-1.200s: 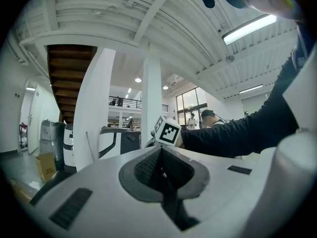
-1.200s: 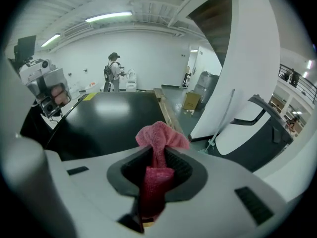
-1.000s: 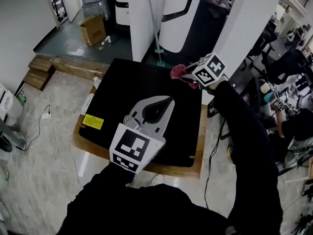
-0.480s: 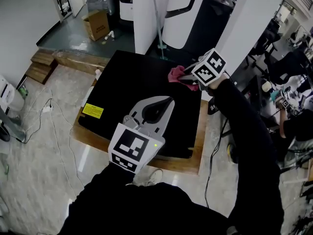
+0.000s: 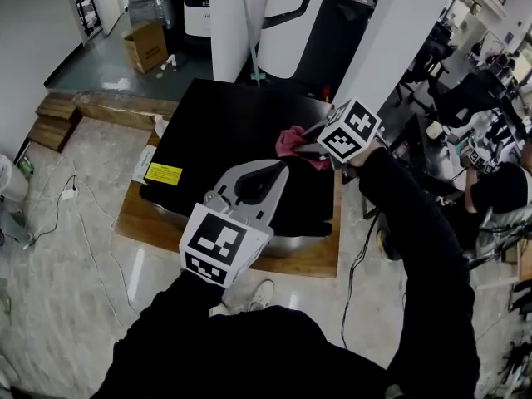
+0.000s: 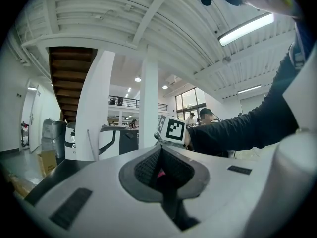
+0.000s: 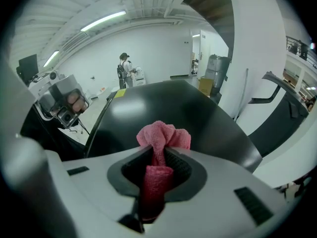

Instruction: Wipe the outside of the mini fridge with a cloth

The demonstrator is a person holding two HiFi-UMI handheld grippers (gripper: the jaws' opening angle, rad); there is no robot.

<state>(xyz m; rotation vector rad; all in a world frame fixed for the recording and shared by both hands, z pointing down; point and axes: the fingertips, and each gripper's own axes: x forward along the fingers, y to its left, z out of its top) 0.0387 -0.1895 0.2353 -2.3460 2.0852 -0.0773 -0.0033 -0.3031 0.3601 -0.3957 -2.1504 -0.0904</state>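
The mini fridge (image 5: 220, 135) is a black box seen from above; its glossy top also fills the right gripper view (image 7: 163, 100). My right gripper (image 5: 309, 145) is shut on a pink cloth (image 5: 291, 142), which is bunched in front of the jaws (image 7: 164, 135) and rests on the fridge top near its right edge. My left gripper (image 5: 278, 173) hovers over the front part of the top, shut and holding nothing. The left gripper view looks level across the room, with the right gripper's marker cube (image 6: 174, 129) just beyond the closed jaws (image 6: 161, 151).
The fridge stands on a low wooden platform (image 5: 312, 260) and has a yellow label (image 5: 164, 173) at its left side. Behind it are a white pillar (image 5: 229, 23) and a large white-and-black machine (image 5: 312, 19). Cables (image 5: 71, 194) lie on the floor at left. A person (image 5: 499, 194) sits at right.
The right gripper has drawn the pink cloth toward me along the right side of the fridge top. The left gripper holds its place above the front of the top.
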